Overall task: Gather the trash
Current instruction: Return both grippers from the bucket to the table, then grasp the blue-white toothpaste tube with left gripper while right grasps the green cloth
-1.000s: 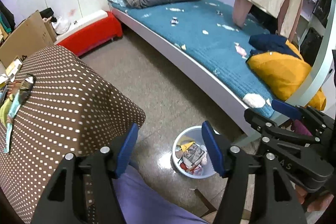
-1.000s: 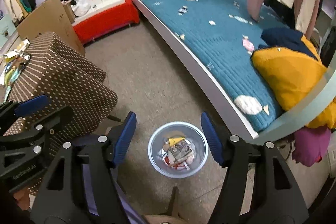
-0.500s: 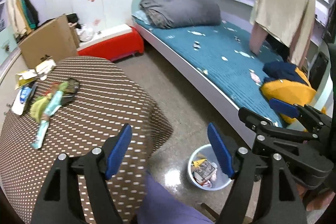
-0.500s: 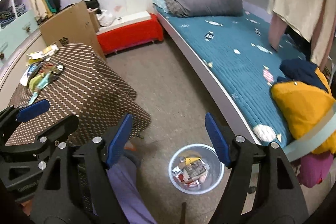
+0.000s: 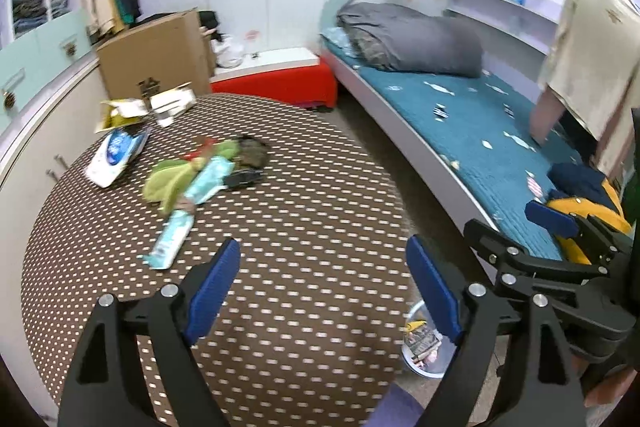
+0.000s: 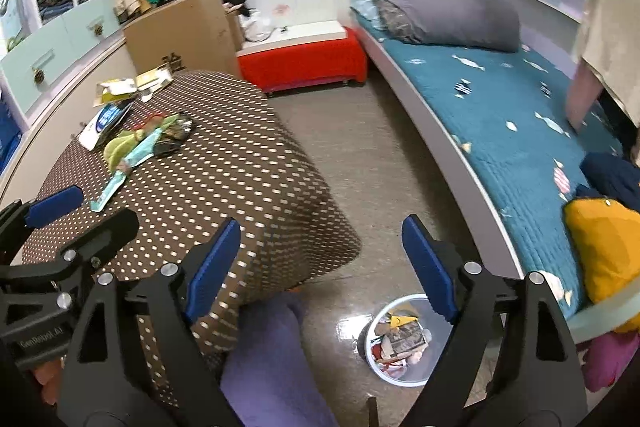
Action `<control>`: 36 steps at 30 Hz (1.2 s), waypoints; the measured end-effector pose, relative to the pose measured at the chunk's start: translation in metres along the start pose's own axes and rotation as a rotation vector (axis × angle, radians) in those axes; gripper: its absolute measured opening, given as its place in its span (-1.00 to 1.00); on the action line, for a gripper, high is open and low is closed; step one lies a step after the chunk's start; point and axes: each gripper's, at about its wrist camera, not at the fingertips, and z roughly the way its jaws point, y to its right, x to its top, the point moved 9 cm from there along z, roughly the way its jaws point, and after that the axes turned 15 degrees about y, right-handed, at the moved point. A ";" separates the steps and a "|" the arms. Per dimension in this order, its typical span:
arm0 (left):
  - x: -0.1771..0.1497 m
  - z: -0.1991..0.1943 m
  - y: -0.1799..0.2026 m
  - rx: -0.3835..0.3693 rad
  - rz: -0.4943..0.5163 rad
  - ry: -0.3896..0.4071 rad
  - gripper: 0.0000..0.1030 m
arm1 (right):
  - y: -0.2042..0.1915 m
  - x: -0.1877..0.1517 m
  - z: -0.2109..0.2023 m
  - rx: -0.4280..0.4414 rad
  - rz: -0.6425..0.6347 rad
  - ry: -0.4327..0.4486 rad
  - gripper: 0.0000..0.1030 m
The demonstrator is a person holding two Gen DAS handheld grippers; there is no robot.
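Step, wrapper retrieval: left gripper [image 5: 322,285] and right gripper [image 6: 320,265], jaws just widened and empty, are best lowered astride one wrapper [image 5: 172,237] on the dotted tablecloth [image 5: 320,187], then carried to the bin [image 6: 400,343].

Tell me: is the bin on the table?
No, the bin sits on the floor beside the table, holding wrappers.
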 end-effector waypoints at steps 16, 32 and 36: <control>-0.024 0.059 -0.128 0.143 -0.149 -0.127 0.62 | -0.088 0.005 0.064 0.117 -0.108 -0.073 0.61; -0.033 0.094 -0.144 0.144 -0.105 -0.181 -0.55 | -0.113 0.004 0.097 0.143 -0.155 -0.117 0.61; -0.040 0.073 -0.137 0.129 -0.129 -0.183 -0.56 | -0.110 0.002 0.087 0.141 -0.151 -0.110 0.61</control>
